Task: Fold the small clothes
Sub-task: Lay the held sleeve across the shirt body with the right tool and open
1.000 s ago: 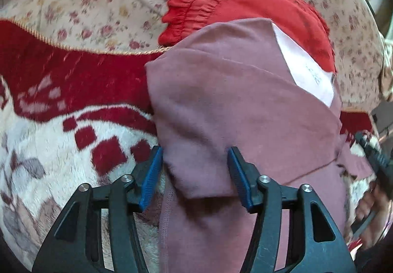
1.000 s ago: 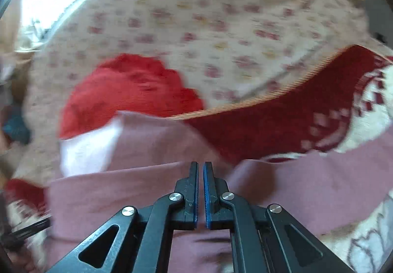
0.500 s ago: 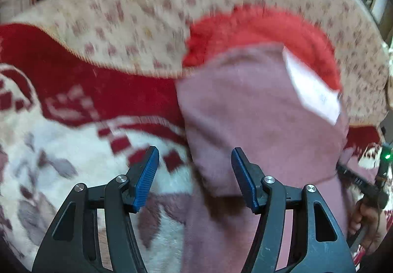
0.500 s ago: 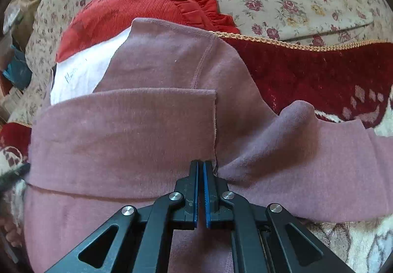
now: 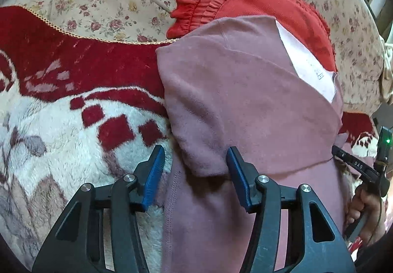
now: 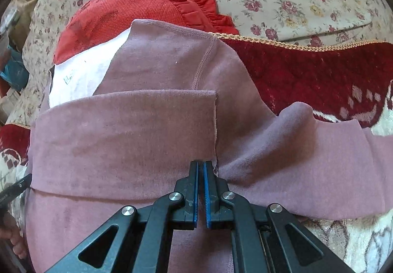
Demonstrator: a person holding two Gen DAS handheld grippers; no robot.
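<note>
Two claws: your left gripper (image 5: 194, 172) stands wide apart, straddling the near corner of the folded sleeve; your right gripper (image 6: 201, 193) has its blue pads nearly together, and you likely hold nothing, though the cloth beneath hides the tips.
Garment: the dusty-pink soft knit top (image 6: 152, 130) lies on the red-and-white plush blanket (image 5: 61, 125), its neck end on the red ruffled cushion (image 6: 137, 0).
Why so: one sleeve is laid flat across the chest; the other sleeve (image 6: 319, 150) trails outward, so your right claw sits by the cuff edge, well placed to take it next.
Hidden: the hem runs off the bottom; the white label (image 5: 307, 64) print is unreadable.
</note>
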